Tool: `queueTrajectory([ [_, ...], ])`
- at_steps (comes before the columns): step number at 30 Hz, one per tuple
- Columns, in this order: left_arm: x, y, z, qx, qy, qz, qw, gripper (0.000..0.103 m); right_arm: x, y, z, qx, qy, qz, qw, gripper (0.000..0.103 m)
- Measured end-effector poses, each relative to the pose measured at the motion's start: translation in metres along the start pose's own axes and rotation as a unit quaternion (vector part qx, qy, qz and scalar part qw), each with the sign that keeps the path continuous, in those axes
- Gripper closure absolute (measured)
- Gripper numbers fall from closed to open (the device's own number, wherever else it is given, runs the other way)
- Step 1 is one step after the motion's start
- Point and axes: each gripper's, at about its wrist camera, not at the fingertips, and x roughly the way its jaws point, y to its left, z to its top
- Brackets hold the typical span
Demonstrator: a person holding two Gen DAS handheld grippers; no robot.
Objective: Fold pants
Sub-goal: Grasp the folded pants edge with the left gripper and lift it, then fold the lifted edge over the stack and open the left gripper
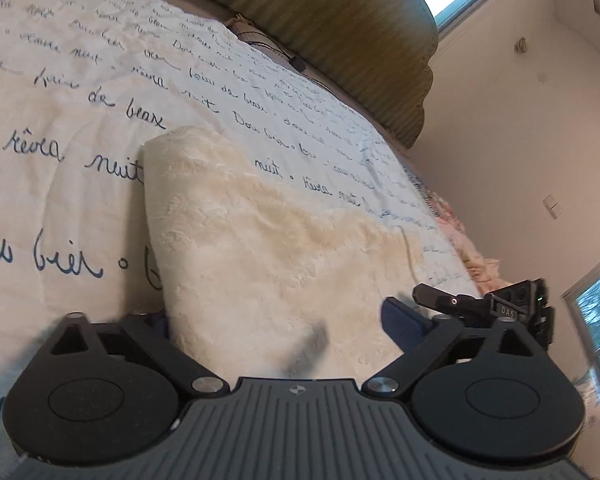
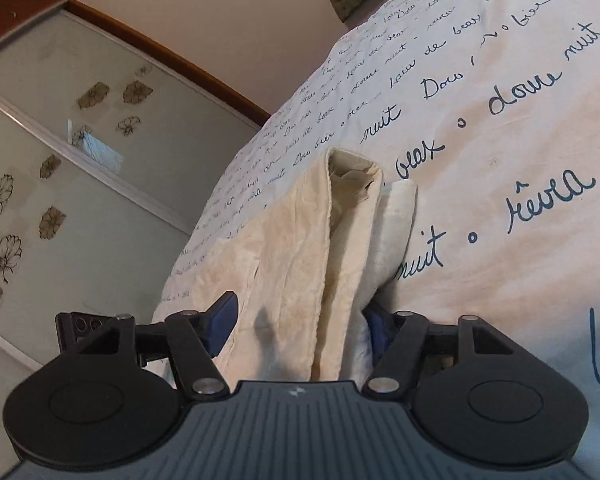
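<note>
Cream pants (image 1: 268,248) between both spread claws

I see a bed (image 1: 80,92) covered by a white sheet (image 2: 500,128) printed with blue cursive script. Cream pants (image 1: 268,248), folded, lie directly on it, extending forward from between my left fingers (image 1: 406,322) and between my right fingers (image 2: 220,322).

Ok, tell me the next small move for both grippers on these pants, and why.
Probably close both. The left gripper and right gripper each straddle the cream pants with jaws wide open, cloth between the fingers, so neither holds anything yet on the bedspread.
</note>
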Motion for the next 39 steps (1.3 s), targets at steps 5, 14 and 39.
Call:
queueTrajectory([
  [5, -0.019, -0.01, -0.008, 0.055, -0.023, 0.064, 0.9962, 0.077, -0.006, 0.017, -0.011, -0.047, -0.01, -0.021, 0.999, 0.073],
  [14, -0.053, -0.048, 0.007, 0.138, -0.096, 0.088, 0.9818, 0.09, -0.013, 0.082, 0.009, -0.149, -0.034, -0.001, 0.988, 0.079],
  [39, 0.006, 0.027, 0.104, 0.158, -0.083, 0.272, 0.9457, 0.052, 0.149, 0.071, 0.074, -0.2, -0.02, -0.151, 0.968, 0.063],
])
